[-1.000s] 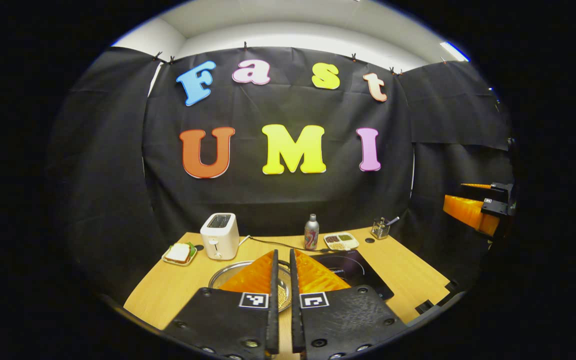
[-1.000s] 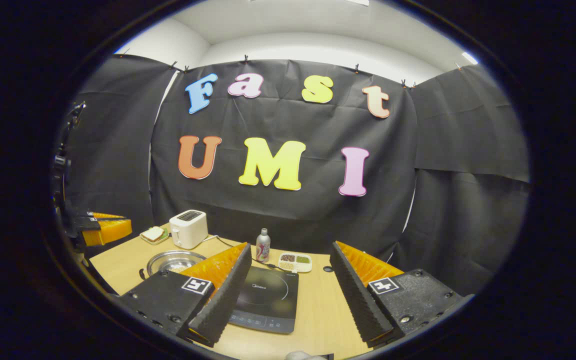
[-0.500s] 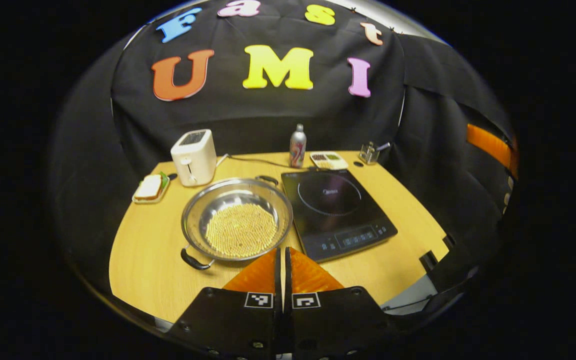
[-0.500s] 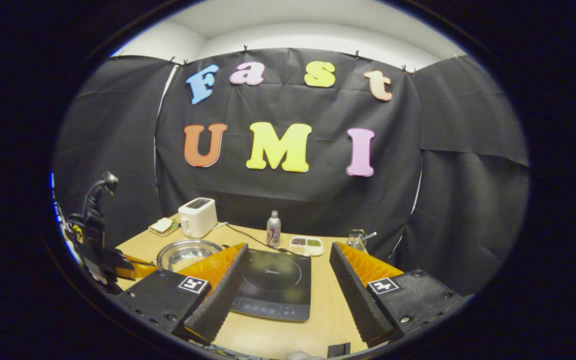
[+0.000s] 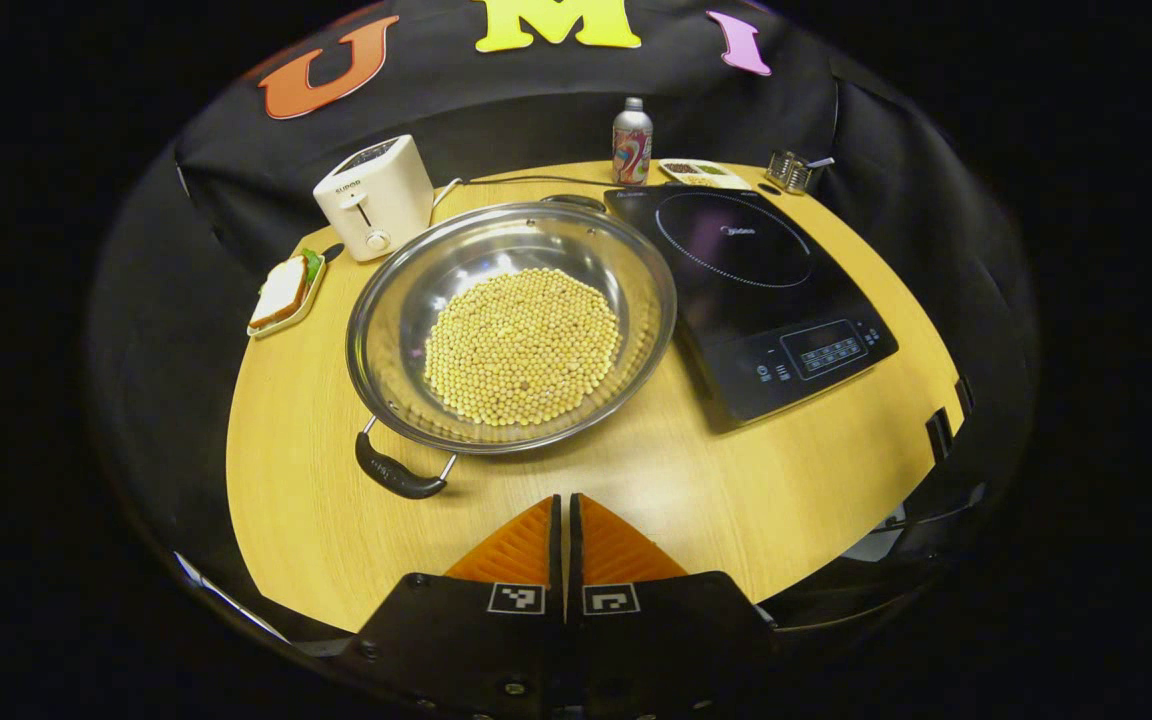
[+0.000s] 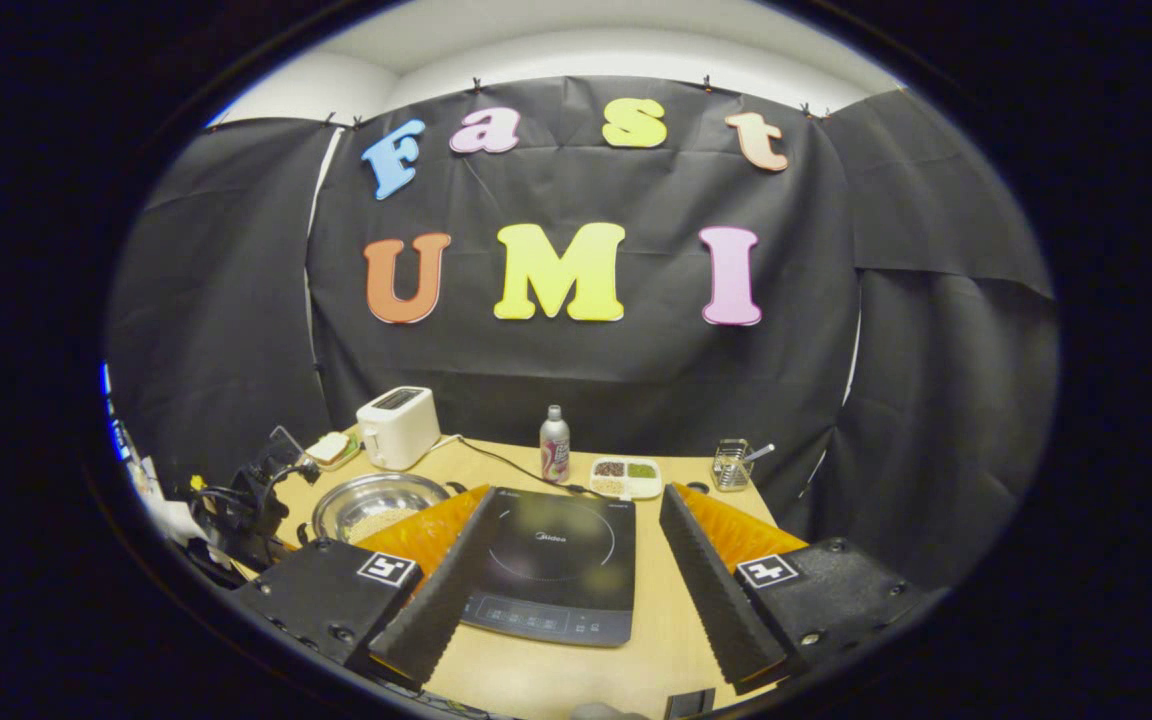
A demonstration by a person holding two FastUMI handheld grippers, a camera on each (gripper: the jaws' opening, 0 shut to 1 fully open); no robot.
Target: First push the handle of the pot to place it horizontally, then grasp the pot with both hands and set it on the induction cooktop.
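A wide steel pot (image 5: 511, 325) full of pale beans sits on the wooden table (image 5: 696, 480), left of the black induction cooktop (image 5: 751, 290). Its near black handle (image 5: 398, 475) points toward the front left, and its far handle (image 5: 576, 201) lies at the back by the cooktop. My left gripper (image 5: 564, 505) is shut and empty, hovering over the table's front edge just short of the pot. In the right gripper view, my right gripper (image 6: 576, 500) stands open above the cooktop (image 6: 556, 560), with the pot (image 6: 376, 503) to its left and the left gripper (image 6: 246, 500) at the far left.
A white toaster (image 5: 374, 197) and a sandwich plate (image 5: 284, 290) stand at the back left. A bottle (image 5: 632, 141), a divided snack tray (image 5: 701, 173) and a small metal holder (image 5: 793, 170) line the back edge. A cord (image 5: 526, 180) runs behind the pot.
My left gripper has tilted down and moved closer to the pot, which now looms larger. The right gripper has stayed open and shifted slightly, bringing more of the cooktop into sight.
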